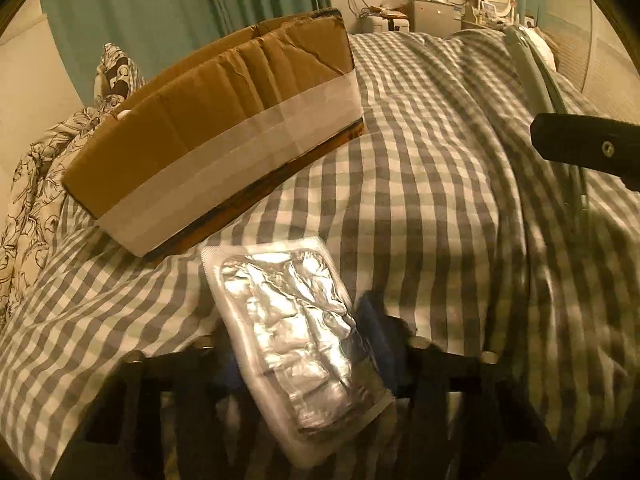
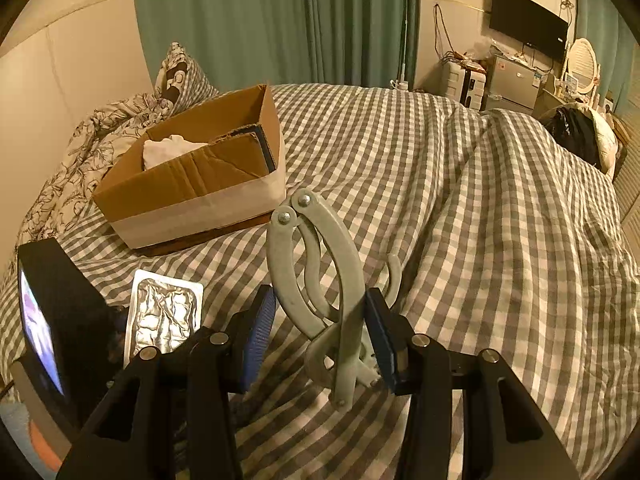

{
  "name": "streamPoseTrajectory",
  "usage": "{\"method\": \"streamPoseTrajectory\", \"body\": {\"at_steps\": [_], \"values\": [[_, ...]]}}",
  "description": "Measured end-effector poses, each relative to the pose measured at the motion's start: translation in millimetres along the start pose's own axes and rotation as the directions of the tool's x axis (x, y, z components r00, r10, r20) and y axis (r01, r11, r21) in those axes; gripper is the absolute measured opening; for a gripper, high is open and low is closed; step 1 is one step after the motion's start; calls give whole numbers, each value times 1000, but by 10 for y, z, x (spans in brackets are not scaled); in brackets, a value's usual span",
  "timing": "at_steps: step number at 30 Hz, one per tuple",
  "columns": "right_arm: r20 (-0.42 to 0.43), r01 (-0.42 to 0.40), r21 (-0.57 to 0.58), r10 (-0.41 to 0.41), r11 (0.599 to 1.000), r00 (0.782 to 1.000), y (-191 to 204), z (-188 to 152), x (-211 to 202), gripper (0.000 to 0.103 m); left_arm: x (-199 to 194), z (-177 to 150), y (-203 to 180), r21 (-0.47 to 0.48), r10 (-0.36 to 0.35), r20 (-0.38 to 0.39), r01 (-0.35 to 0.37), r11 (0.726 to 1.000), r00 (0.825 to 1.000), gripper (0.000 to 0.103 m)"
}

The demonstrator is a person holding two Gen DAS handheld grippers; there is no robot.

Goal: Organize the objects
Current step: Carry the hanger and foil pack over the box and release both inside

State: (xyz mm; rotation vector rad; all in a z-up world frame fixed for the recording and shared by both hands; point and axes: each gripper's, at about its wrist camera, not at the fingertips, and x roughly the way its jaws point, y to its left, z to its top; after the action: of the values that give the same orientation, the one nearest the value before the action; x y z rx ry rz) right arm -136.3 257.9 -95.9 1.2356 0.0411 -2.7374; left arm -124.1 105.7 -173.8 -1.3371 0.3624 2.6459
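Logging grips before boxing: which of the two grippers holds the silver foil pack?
The left gripper holds the foil pack; the right gripper holds the grey folding hanger instead.

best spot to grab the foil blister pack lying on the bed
Take the foil blister pack by its flat near short edge, across its thin body, coming from the camera side. The left gripper already straddles that end; the crinkled foil face gives no purchase.

The box (image 2: 192, 184) sits on the bed (image 2: 460, 208), near its left edge. A cloth (image 2: 170, 148) lies in the box. The foil pack (image 2: 164, 316) lies in front of the box. The folding hanger (image 2: 320, 280) is right of the pack.
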Motion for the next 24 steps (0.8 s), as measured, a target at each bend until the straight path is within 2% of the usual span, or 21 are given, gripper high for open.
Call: {"method": "streamPoseTrajectory", "body": {"at_steps": [1, 3, 7, 16, 20, 24], "values": [[4, 1, 0, -1, 1000, 1000, 10, -10, -26, 46, -44, -2, 32, -9, -18, 1, 18, 1000, 1000, 22], [10, -1, 1, 1, 1000, 1000, 26, -34, -81, 46, -125, 15, 97, -21, -58, -1, 58, 998, 998, 18], [20, -3, 2, 3, 1000, 1000, 63, -69, -189, 45, -251, -34, 153, -39, -87, 6, 87, 995, 996, 7], [68, -21, -23, 22, 1000, 997, 222, -64, -504, 45, -837, 14, 336, -77, -86, 133, 96, 992, 987, 7], [106, -36, -58, 42, 998, 993, 347, 62, -679, 45, -1030, 214, 523, -97, -93, 186, 112, 989, 978, 7], [156, -57, -105, 73, 993, 985, 489, 307, -847, 45, -1158, 448, 672, -94, -67, 238, 92, 991, 969, 7]]}}
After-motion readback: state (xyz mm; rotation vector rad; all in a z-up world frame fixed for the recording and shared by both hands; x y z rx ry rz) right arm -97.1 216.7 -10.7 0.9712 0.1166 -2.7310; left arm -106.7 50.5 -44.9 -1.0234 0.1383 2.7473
